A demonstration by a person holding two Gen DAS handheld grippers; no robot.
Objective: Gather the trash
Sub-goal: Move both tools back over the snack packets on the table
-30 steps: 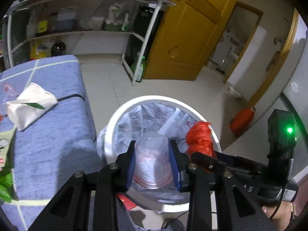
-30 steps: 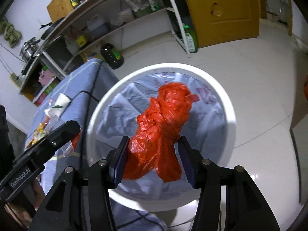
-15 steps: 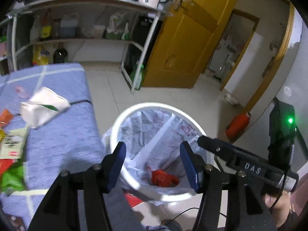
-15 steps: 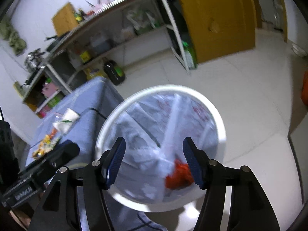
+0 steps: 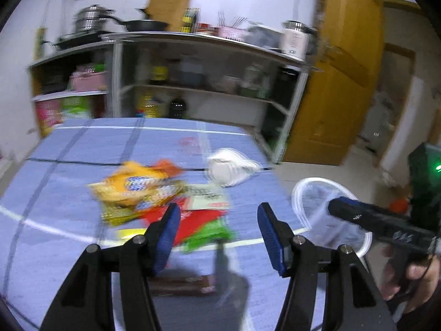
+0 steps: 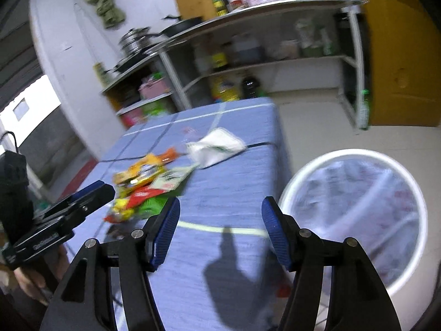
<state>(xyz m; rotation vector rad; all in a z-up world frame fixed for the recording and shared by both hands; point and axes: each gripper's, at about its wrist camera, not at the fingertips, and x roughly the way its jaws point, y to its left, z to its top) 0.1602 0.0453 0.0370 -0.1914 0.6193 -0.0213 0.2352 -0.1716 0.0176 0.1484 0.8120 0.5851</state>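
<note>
Both views are motion-blurred. The left gripper [image 5: 217, 230] stands at lower centre of its frame with jaws spread wide and nothing between them, above the blue checked tablecloth [image 5: 82, 149]. The right gripper [image 6: 220, 229] is likewise spread and empty, at lower centre of its own frame.

A heap of snack wrappers [image 5: 143, 193], yellow, orange, red and green, lies at mid-frame on the cloth, just ahead of the left gripper's blue pads [image 5: 168, 229]. A white crumpled packet [image 5: 230, 169] lies just right of and beyond the heap.

The white trash bin [image 6: 355, 215], lined with a pale bag, stands on the floor beside the table edge, at right of the right-wrist frame.

A metal shelf rack [image 5: 209, 63] with pans and bottles fills the upper background.
</note>
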